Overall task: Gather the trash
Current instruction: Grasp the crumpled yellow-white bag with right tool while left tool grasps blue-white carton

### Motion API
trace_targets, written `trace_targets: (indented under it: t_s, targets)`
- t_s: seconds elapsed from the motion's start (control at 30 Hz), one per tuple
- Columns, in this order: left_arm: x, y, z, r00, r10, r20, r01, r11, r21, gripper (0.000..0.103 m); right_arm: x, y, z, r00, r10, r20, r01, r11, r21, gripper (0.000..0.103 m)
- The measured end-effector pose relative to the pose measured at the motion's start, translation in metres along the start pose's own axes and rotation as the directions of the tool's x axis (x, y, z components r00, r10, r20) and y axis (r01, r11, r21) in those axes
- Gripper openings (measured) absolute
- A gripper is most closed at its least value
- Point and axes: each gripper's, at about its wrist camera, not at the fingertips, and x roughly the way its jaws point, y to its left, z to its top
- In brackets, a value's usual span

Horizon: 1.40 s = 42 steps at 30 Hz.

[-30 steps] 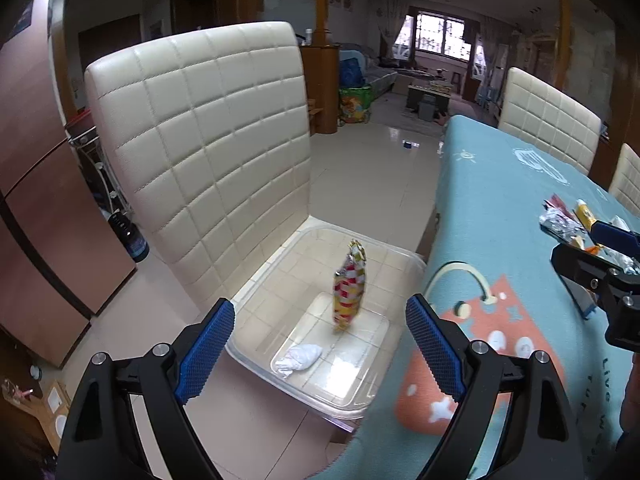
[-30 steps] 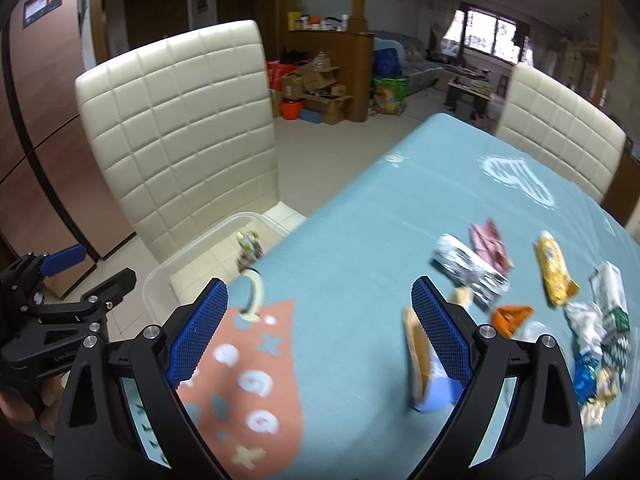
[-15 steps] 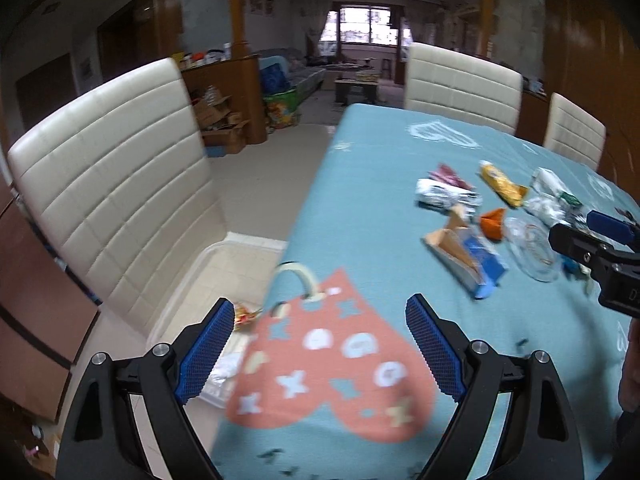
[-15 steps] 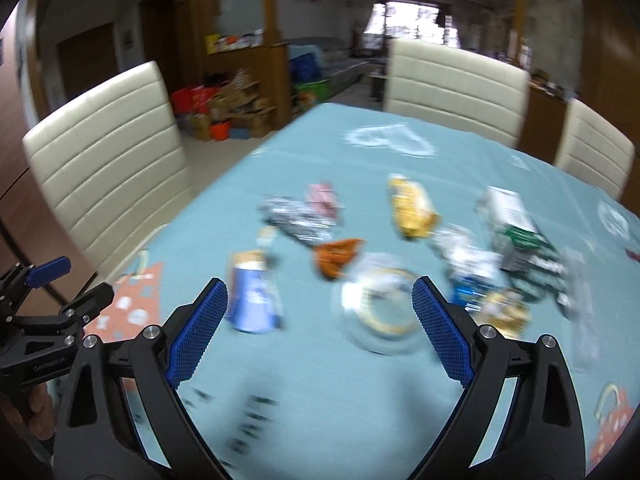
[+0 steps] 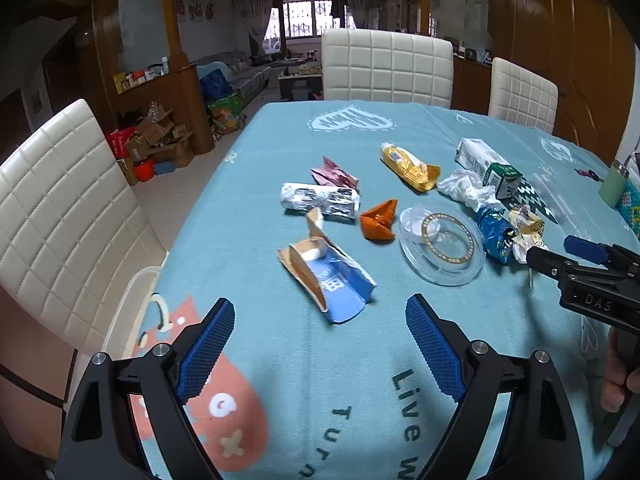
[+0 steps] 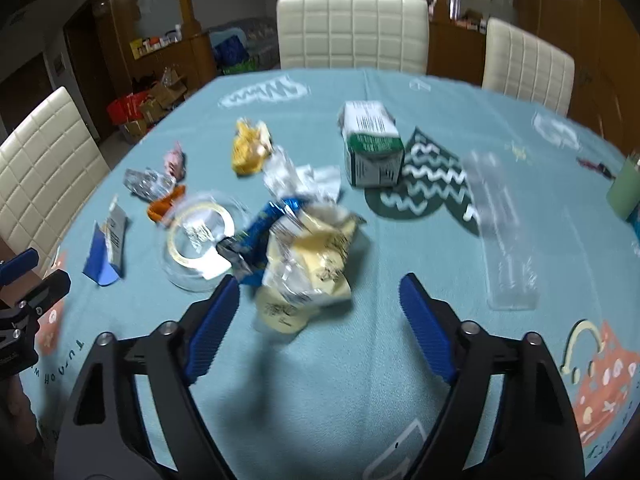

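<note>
Both grippers have swung away from the chair-side bin to the littered table (image 5: pixel 280 360). The left gripper (image 5: pixel 320 334) gapes over the torn blue carton (image 5: pixel 332 280); the right gripper (image 6: pixel 320 312), jaws just narrowing (nothing gripped), frames the cream wrapper (image 6: pixel 312 264).

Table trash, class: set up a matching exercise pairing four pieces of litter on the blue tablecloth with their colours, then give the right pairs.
Things:
1. Torn flattened paper cup
2. Small folded foil wrapper
3. Long crinkled snack packet
4. Round plastic lid with gold ring

Colours:
A. Yellow
B. Clear
C. Blue and brown
D. Orange

Pairs: 1-C, 2-D, 3-A, 4-B
</note>
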Motion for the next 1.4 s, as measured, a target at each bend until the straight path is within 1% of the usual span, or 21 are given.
trace_targets:
  t_s: [0.13, 0.17, 0.23, 0.27, 0.33, 0.37, 0.5, 0.6, 0.67, 0.8, 0.97, 1.03, 1.1, 1.13, 1.2, 1.4]
  targets:
    - [0.009, -0.006, 0.003, 1.0, 0.008, -0.021, -0.008, 1.0, -0.002, 0.085, 0.013, -0.004, -0.001, 0.999, 0.024, -0.03, -0.023, 1.0, 0.009, 0.072]
    - [0.012, -0.007, 0.004, 1.0, 0.013, -0.027, -0.013, 1.0, -0.007, 0.085, 0.015, -0.004, -0.001, 0.999, 0.03, -0.034, -0.03, 1.0, 0.008, 0.068]
    - [0.016, -0.006, 0.006, 0.999, 0.016, -0.038, -0.016, 1.0, -0.017, 0.085, 0.02, -0.004, -0.001, 0.998, 0.043, -0.051, -0.042, 0.999, 0.012, 0.057]
    - [0.019, -0.005, 0.006, 0.999, 0.017, -0.044, -0.018, 1.0, -0.024, 0.085, 0.021, -0.004, -0.001, 0.997, 0.044, -0.057, -0.043, 0.999, 0.013, 0.045]
    - [0.024, -0.003, 0.007, 0.998, 0.022, -0.052, -0.024, 0.999, -0.03, 0.085, 0.019, -0.005, -0.002, 0.998, 0.042, -0.043, -0.042, 0.999, 0.013, 0.038]
    - [0.026, -0.002, 0.008, 0.998, 0.023, -0.057, -0.025, 0.999, -0.034, 0.085, 0.016, -0.006, -0.002, 0.999, 0.04, -0.029, -0.04, 0.999, 0.012, 0.032]
    - [0.038, -0.001, 0.011, 0.997, 0.021, -0.076, -0.025, 0.998, -0.05, 0.085, 0.001, -0.006, 0.006, 0.999, 0.009, 0.053, -0.009, 1.0, 0.011, 0.03]
    - [0.047, -0.002, 0.014, 0.996, 0.038, -0.083, -0.042, 0.998, -0.047, 0.085, -0.003, -0.004, 0.013, 0.997, 0.007, 0.076, -0.008, 1.0, 0.002, 0.03]
    - [0.053, -0.003, 0.015, 0.994, 0.055, -0.089, -0.059, 0.997, -0.048, 0.085, -0.002, -0.002, 0.017, 0.997, 0.006, 0.08, -0.006, 1.0, -0.002, 0.03]
    - [0.058, 0.001, 0.015, 0.995, 0.05, -0.083, -0.057, 0.995, -0.085, 0.085, 0.004, 0.002, 0.018, 0.997, 0.016, 0.071, -0.016, 1.0, -0.007, 0.03]
    - [0.06, 0.0, 0.014, 0.994, 0.072, -0.083, -0.077, 0.995, -0.06, 0.085, 0.008, 0.006, 0.017, 0.998, 0.013, 0.064, -0.012, 1.0, -0.018, 0.03]
    - [0.059, 0.002, 0.013, 0.994, 0.064, -0.084, -0.069, 0.996, -0.057, 0.073, 0.009, 0.007, 0.017, 0.998, 0.012, 0.061, -0.011, 1.0, -0.02, 0.03]
    - [0.062, 0.003, 0.012, 0.993, 0.051, -0.106, -0.058, 0.997, -0.058, 0.043, 0.008, 0.007, 0.016, 0.998, 0.011, 0.056, -0.01, 1.0, -0.023, 0.03]
    - [0.064, 0.004, 0.011, 0.991, 0.036, -0.125, -0.044, 0.997, -0.063, 0.04, 0.008, 0.008, 0.016, 0.998, 0.01, 0.056, -0.009, 1.0, -0.024, 0.03]
    - [0.062, 0.006, 0.011, 0.992, 0.023, -0.12, -0.03, 0.998, -0.061, 0.034, 0.006, 0.008, 0.015, 0.998, 0.008, 0.059, -0.007, 1.0, -0.025, 0.03]
    - [0.044, 0.013, 0.008, 0.997, 0.015, -0.075, -0.02, 0.998, -0.061, 0.033, -0.003, 0.016, 0.016, 0.997, 0.013, 0.072, -0.01, 0.999, -0.046, 0.03]
